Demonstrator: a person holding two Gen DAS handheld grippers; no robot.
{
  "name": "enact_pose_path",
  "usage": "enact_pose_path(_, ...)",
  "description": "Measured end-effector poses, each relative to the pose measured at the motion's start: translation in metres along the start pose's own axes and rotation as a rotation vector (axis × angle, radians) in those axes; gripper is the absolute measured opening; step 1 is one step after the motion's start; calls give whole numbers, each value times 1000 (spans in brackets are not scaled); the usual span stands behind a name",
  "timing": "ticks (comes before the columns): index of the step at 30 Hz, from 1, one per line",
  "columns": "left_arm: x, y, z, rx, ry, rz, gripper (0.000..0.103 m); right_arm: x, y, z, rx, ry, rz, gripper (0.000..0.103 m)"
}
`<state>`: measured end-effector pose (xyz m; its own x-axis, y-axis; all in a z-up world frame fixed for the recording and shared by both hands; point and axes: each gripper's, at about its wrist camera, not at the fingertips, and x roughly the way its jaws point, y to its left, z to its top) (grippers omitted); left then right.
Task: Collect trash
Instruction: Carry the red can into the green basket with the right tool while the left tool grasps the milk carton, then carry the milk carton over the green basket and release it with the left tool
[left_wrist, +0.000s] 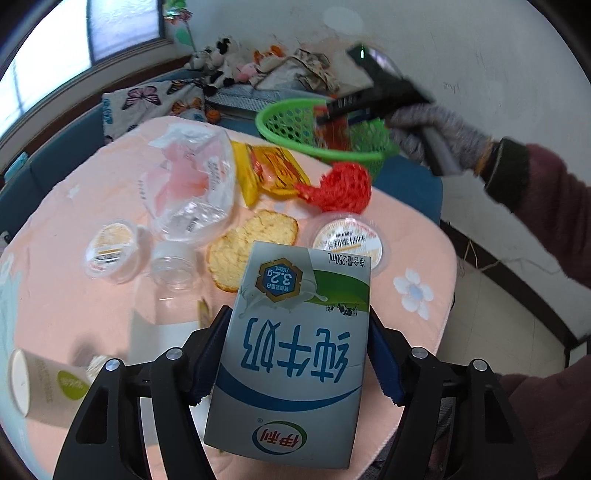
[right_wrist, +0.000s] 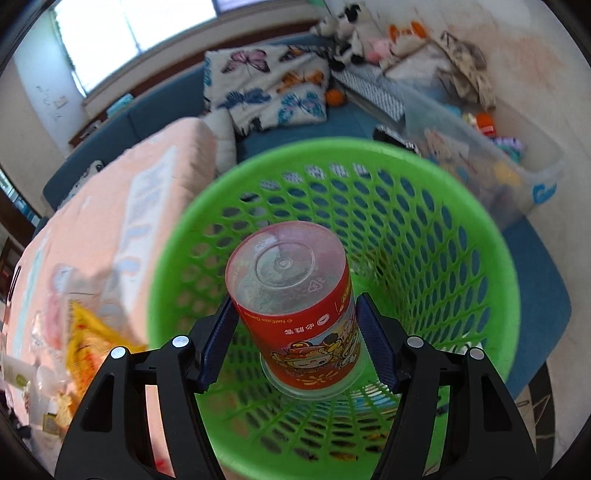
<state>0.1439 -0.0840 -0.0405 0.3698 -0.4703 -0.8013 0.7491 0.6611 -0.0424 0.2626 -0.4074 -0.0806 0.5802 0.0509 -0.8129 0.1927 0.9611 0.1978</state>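
Both claws were loaded: the left gripper (left_wrist: 295, 354) was clamped on a grey milk carton (left_wrist: 295, 350), blue pads flat against its two narrow sides, and the right gripper (right_wrist: 293, 339) was clamped on a red plastic cup (right_wrist: 295, 306), bottom end pointing away from the camera, over the mouth of the green basket (right_wrist: 491, 266). For the step in hand, the cup looked ready to go; the drop would be cleanest with the jaws opened only once the cup sat well inside the rim, not near the basket's near edge (a light cup bounces easily). The carton should wait its turn, held steady above the pink table (left_wrist: 92, 173). From the left wrist view, the rest of the trash showed: a crumpled clear bag (left_wrist: 192, 184), a yellow wrapper (left_wrist: 266, 173), red netting (left_wrist: 340, 186), a biscuit (left_wrist: 251, 247), two sealed jelly cups, a clear bottle (left_wrist: 173, 266) and a paper cup (left_wrist: 40, 384) at the near left. Only the right wrist view looked down into the basket, whose mesh bottom lay largely hidden behind the cup.
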Motion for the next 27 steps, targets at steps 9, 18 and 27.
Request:
enact_pose_path(9,-35,17,36,-106,-117,10,67,24,-11,-1,36,44,2,65)
enact_pose_path(18,-39,23,98,-155,-196,19,67,15,-15,-3,39,24,22,66)
enact_pose_path(27,0,22,165,-193,-190,8,67,-29,-13,-15,-48,-57,-1,67)
